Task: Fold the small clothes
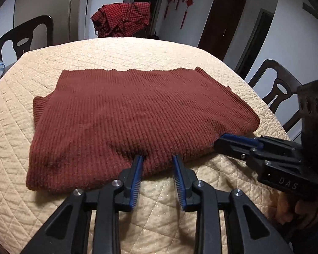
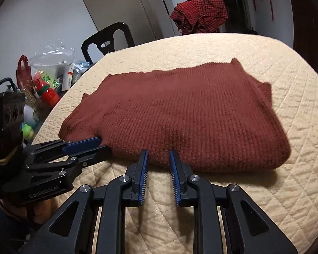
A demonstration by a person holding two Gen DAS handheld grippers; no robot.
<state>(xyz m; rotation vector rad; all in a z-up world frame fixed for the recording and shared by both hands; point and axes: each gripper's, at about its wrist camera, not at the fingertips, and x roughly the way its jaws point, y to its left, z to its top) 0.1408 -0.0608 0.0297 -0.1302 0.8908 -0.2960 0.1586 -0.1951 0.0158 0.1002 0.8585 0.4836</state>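
Note:
A rust-red knitted sweater (image 1: 125, 114) lies folded flat on the cream quilted table cover (image 1: 21, 148); it also shows in the right wrist view (image 2: 190, 116). My left gripper (image 1: 158, 158) is open, its blue-padded fingertips touching the sweater's near edge with nothing between them. My right gripper (image 2: 159, 153) is open too, its tips at the near edge further right. Each gripper shows from the side in the other's view, the right gripper (image 1: 224, 139) and the left gripper (image 2: 100, 142), both at the sweater's near edge.
A red checked garment (image 1: 123, 19) hangs over a chair behind the table. Dark wooden chairs stand at the left (image 1: 25, 36) and right (image 1: 279, 86). Bags and clutter (image 2: 50, 74) sit beside the table's left edge.

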